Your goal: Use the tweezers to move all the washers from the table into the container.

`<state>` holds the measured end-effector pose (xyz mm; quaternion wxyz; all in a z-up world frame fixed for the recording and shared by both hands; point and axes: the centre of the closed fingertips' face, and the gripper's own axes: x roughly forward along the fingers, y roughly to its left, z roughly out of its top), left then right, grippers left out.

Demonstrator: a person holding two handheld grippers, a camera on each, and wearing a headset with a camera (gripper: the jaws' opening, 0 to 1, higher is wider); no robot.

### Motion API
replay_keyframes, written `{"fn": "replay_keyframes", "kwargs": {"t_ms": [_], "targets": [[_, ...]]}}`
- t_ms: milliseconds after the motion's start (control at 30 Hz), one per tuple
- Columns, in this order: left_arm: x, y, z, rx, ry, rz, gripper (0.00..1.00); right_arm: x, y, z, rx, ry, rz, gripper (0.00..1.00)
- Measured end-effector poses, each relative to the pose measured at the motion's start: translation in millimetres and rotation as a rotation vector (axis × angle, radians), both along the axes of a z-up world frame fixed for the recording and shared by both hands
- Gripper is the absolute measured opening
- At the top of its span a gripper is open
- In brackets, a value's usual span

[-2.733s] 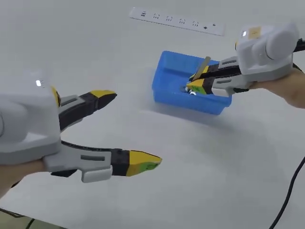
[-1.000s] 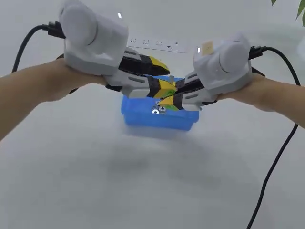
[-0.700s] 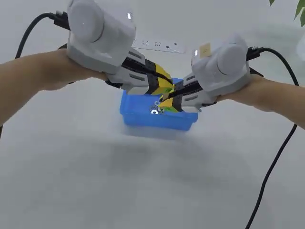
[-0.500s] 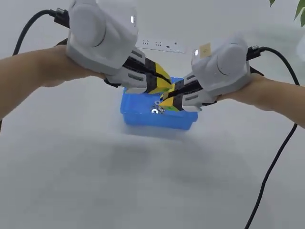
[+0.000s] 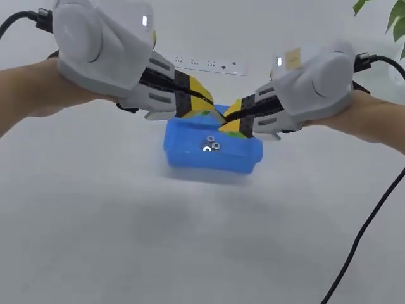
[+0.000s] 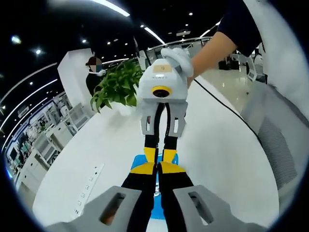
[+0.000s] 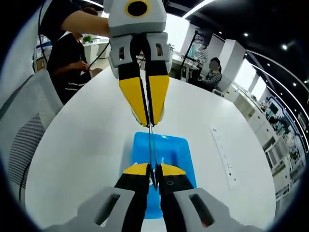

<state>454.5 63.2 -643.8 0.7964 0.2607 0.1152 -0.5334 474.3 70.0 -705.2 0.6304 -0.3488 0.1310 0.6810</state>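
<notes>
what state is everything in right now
left gripper: shut on one end of the tweezers
right gripper: shut on the other end
tweezers: held between both grippers, over the container
container: upright, open, washers inside
washers: lying on the container floor
power strip: nothing plugged in

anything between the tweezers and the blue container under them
Nothing visible. The tweezers, held in the right gripper, hang over the open container with only air below them; the washers lie inside.
</notes>
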Motion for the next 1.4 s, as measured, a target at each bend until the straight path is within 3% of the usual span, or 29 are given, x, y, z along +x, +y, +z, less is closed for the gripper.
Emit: {"fn": "replay_keyframes", "kwargs": {"t_ms": [133,267,367,500,567,667,967,1133,1400], "targets": [[-10.2,-3.0,5.0,-0.021,0.008,-0.018,0.05,-15.6,-4.7,6.5,-0.025,-0.033,0.027,0.07],[-21.7,-4.2,11.3,-0.043,0.010,-0.038,0.05,-26.3,-10.6,14.9,-0.028,-0.038,0.039,0.07],[-30.7,-4.7,16.5,-0.091,0.030,-0.045,0.05,-34.6,-14.2,21.1,-0.028,-0.037,0.046,0.07],[-39.9,-4.1,19.3,-0.124,0.045,-0.053,0.05,-48.5,-17.3,26.5,-0.031,-0.029,0.062,0.07],[-43.5,-3.7,17.1,-0.121,0.058,-0.060,0.05,-53.3,-18.7,26.8,-0.040,-0.019,0.066,0.07],[-50.7,-1.2,8.3,-0.079,0.075,-0.075,0.05,-60.7,-21.7,26.7,-0.055,-0.017,0.078,0.07],[-61.3,-0.9,-12.8,-0.027,0.083,-0.075,0.06,-71.9,-26.7,21.0,-0.097,-0.021,0.092,0.07],[-62.9,-4.7,-24.4,-0.033,0.120,-0.068,0.07,-74.8,-26.1,14.9,-0.102,-0.015,0.097,0.07],[-58.3,-8.3,-44.9,0.022,0.136,-0.079,0.07,-73.4,-25.3,1.3,-0.139,0.007,0.089,0.07]]}}
